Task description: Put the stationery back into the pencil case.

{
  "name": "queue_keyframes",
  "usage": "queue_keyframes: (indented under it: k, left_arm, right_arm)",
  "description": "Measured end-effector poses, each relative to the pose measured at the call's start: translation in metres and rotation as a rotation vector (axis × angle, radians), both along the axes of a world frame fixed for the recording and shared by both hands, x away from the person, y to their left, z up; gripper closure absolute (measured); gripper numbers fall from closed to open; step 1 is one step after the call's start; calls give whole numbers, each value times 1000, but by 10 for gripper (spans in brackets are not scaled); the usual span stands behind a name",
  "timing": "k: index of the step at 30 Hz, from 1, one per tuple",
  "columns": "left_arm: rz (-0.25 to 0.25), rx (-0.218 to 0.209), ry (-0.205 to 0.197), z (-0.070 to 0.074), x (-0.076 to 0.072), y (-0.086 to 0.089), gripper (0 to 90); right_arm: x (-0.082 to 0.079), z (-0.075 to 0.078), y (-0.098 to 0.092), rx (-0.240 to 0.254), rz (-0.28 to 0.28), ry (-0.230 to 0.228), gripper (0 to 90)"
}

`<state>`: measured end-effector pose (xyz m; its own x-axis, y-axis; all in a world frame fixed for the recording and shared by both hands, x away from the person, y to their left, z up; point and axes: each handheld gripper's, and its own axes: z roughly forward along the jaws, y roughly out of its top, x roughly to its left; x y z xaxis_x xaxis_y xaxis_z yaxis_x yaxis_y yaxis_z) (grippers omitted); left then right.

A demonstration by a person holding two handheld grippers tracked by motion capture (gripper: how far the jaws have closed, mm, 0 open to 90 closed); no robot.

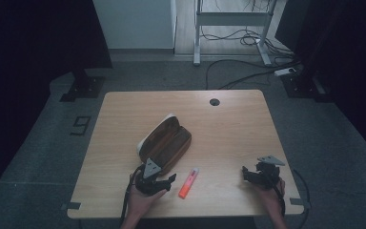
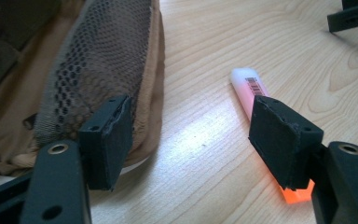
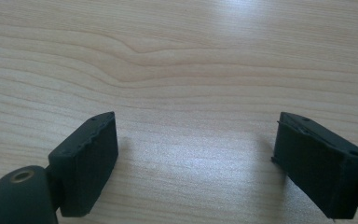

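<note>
Centrally, an unzipped brown pencil case (image 1: 165, 142), mesh-lined inside, contents unclear; both claws spread wide.

Highlighter (image 2: 251, 88) partly behind jaw.

My left hand-held gripper (image 1: 164, 181) is black all over, with a grey three-cornered plate (image 1: 151, 168) on top of it and a black cable (image 1: 124, 202) trailing back beside my forearm. Seen from its own camera, each jaw ends in a thick, square-edged black pad (image 2: 110, 140) with a slightly ragged rim and small screw holes, and behind each pad a brass-coloured rivet (image 2: 58, 149) sits in the black arm. My right hand-held gripper (image 1: 249, 172) is the same black build, with its own grey plate (image 1: 270, 160) and a cable (image 1: 306, 191) looping behind it. Its pads (image 3: 86, 161) match, with one brass rivet (image 3: 22, 176). My forearms are bare, with no sleeves showing.
</note>
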<state>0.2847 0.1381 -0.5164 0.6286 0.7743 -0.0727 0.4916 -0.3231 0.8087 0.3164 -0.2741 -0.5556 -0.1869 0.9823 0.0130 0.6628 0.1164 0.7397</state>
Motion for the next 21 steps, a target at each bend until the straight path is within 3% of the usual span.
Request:
queue_keyframes:
  k: [7,12,21]
  left_arm:
    - [-15,-20,-18,6,-5,-2,309]
    - [-36,-24,-8,6,-7,-9,308]
    - [-85,9,16,-4,-12,-32,309]
  right_arm:
    - [0,0,0,-1,0,0,133]
    - [0,0,0,-1,0,0,133]
    - [0,0,0,0,0,0,133]
